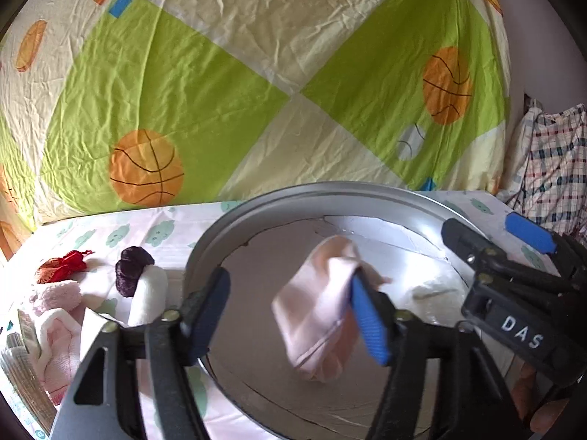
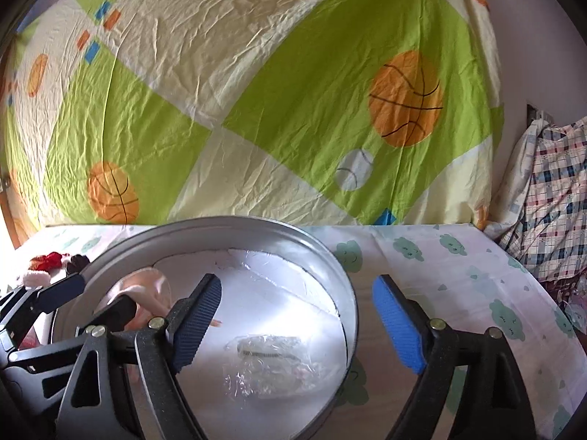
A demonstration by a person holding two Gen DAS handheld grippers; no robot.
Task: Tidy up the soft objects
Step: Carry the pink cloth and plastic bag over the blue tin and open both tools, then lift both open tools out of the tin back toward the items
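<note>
Over the round metal tin (image 1: pixel 205 242), both grippers stand wide open: the left gripper (image 1: pixel 293 315) with a pale pink cloth (image 1: pixel 315 315) against its right finger, the right gripper (image 2: pixel 297 322) empty. Left of the tin lie rolled socks (image 1: pixel 143 278).

Ahead of you a wrinkled bedsheet (image 2: pixel 256 110) hangs upright like a backdrop, checked in lime green and cream, printed with orange basketballs and small blue and orange rectangles. Below it you face a flat surface under a pale pink cloth (image 2: pixel 458 267) dotted with green cloud faces. To your right a plain pale wall (image 2: pixel 543 55) rises behind a heap of plaid fabric (image 2: pixel 550 198). Bright daylight falls across the cloth from your left.
</note>
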